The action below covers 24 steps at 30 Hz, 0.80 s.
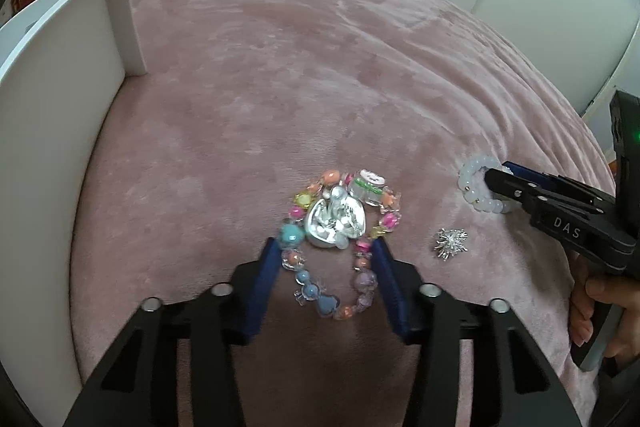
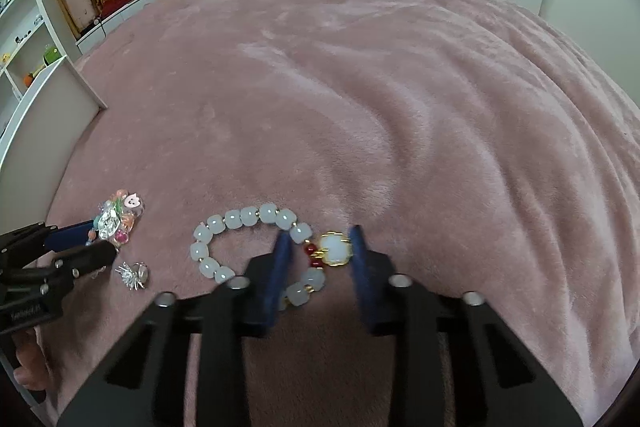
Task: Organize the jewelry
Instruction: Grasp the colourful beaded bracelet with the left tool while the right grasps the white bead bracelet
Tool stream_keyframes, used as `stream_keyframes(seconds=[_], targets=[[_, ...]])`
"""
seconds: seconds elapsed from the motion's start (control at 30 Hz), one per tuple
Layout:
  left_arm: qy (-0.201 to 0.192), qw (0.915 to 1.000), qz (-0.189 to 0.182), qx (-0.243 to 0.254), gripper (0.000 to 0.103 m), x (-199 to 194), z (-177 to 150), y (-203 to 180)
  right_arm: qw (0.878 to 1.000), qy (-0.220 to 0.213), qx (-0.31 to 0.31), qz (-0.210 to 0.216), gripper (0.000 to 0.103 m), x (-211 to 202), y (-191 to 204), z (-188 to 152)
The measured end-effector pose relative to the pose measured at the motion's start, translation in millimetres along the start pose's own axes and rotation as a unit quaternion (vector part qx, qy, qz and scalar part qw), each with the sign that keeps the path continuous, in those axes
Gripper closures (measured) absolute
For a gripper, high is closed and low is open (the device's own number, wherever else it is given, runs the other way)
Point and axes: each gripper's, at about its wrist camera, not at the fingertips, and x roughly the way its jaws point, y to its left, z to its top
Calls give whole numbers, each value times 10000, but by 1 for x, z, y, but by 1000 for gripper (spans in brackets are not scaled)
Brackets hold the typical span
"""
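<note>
A colourful bead bracelet [image 1: 304,287] lies on the pink blanket, with a silver heart-shaped piece [image 1: 334,223] resting inside its loop. My left gripper [image 1: 326,255] points down at it, and its blue pads press on the beads at either side. A white bead bracelet [image 2: 240,217] with red beads and a gold-trimmed white charm [image 2: 335,249] lies further right. My right gripper [image 2: 321,245] is shut on the charm end of it. The left wrist view shows that gripper [image 1: 498,173] on the white bracelet [image 1: 474,187]. The right wrist view shows my left gripper [image 2: 100,239] at the colourful bracelet [image 2: 120,219].
A silver starburst brooch [image 1: 451,243] lies loose between the two bracelets, also in the right wrist view as the brooch [image 2: 134,273]. A white open box [image 1: 48,107] stands at the left edge of the blanket [image 1: 320,67]. A hand [image 1: 600,307] holds the right gripper.
</note>
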Motion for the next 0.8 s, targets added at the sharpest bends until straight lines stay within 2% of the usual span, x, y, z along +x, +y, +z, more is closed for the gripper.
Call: stream_keyframes(seconds=[0.07, 0.13, 0.17, 0.3, 0.57, 0.6, 0.67, 0.7, 0.77, 0.8], targets=[[4, 10000, -36, -11, 66, -2, 0, 1, 10000, -9, 63, 37, 89, -2, -2, 0], [33, 10000, -79, 5, 81, -3, -1, 1, 9998, -26, 163, 121, 90, -4, -4, -1], [54, 9999, -104, -1, 84, -3, -1, 1, 9997, -37, 184, 140, 91, -5, -5, -1], [3, 10000, -65, 60, 86, -12, -4, 1, 9994, -137, 258, 206, 96, -11, -5, -1], [-185, 9997, -116, -55, 89, -28, -2, 5, 9986, -167, 422, 287, 96, -14, -10, -3], [-223, 9997, -131, -51, 89, -30, -1, 5, 9986, -110, 451, 262, 92, -12, -11, -2], [-254, 9996, -120, -34, 89, -34, 1, 4, 9985, -63, 509, 202, 72, -9, -13, -1], [-273, 9995, -137, -23, 89, -36, 2, 4, 9984, -48, 508, 224, 67, -7, -13, -1], [-332, 9994, -133, 28, 89, -43, 4, 1, 9990, -12, 428, 146, 69, -3, -11, -2], [-368, 9992, -151, 52, 89, -47, 5, 0, 9992, 0, 394, 73, 78, -2, -10, -3]])
